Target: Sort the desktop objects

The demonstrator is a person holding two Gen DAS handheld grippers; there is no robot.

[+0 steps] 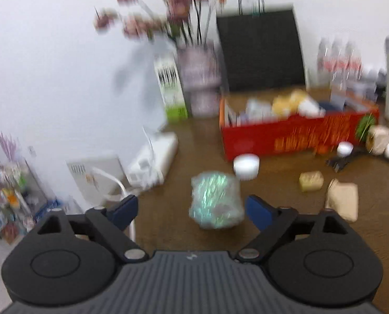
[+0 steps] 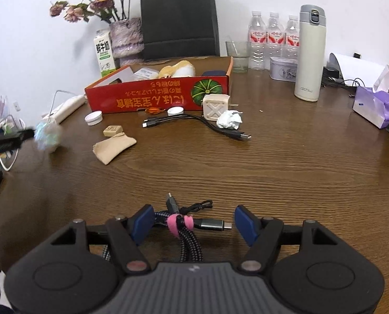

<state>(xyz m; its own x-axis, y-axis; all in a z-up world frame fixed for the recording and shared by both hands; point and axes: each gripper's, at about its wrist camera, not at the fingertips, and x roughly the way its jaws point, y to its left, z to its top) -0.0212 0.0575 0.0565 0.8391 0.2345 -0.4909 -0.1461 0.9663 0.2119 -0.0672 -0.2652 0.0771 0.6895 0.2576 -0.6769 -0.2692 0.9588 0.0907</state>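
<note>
Both grippers open, angled down over the table, nothing clamped.

Left gripper (image 1: pixel 191 209): 2 blue pads spread wide, one pad (image 1: pixel 125 210) left, the other (image 1: pixel 258 213) right; nothing touches either pad. Tilted shallowly downward toward the table's left edge. Heavy motion blur in the left wrist view. From the right wrist view its black finger (image 2: pixel 10 137) pokes in at the far left, roughly level.
Right gripper (image 2: pixel 191 223): pads apart, left pad (image 2: pixel 142 222) and right pad (image 2: pixel 245 223) both clear of contact as far as visible. Pitched more steeply down, low over the table's near edge. Sharp view.
</note>
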